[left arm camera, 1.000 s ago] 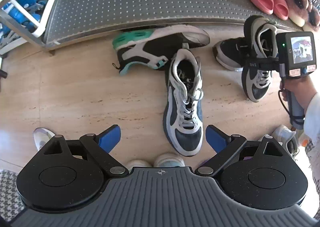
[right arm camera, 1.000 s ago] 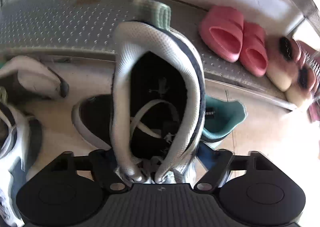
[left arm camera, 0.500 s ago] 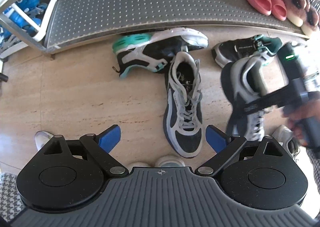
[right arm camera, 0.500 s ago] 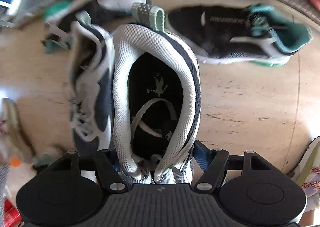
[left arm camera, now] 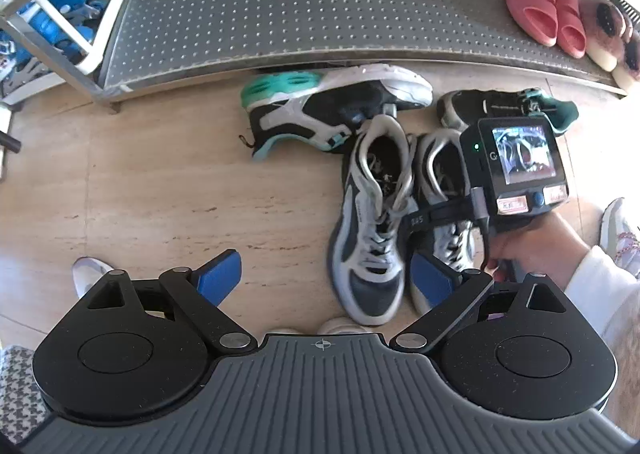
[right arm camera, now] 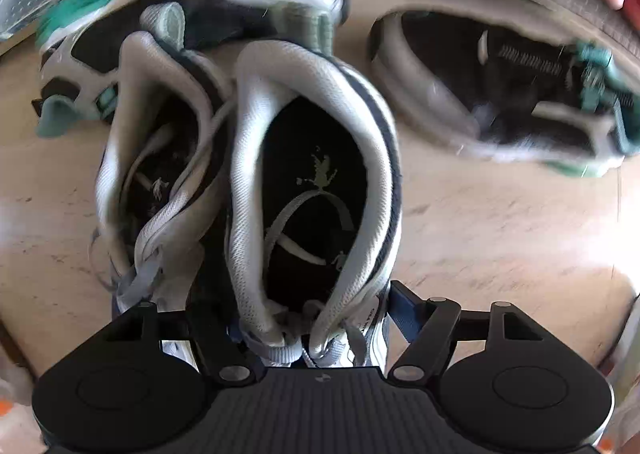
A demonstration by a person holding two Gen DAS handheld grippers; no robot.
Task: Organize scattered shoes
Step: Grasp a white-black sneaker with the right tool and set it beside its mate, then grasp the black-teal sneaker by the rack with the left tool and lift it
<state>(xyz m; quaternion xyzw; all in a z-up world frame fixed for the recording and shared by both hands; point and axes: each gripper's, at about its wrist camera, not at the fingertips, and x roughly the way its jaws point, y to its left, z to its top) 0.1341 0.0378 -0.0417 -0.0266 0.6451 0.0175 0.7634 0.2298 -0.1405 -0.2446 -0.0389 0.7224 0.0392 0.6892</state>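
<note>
Sneaker (right arm camera: 316, 190) in right hand-held gripper (right arm camera: 308, 318)

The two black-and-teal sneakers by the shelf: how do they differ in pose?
The black-and-teal sneaker nearer the shelf's left end lies tipped on its side, its white-and-teal sole facing the perforated metal shelf. The other black-and-teal sneaker sits sole-down, opening up. Both lie on the wooden floor, ungripped.
</note>
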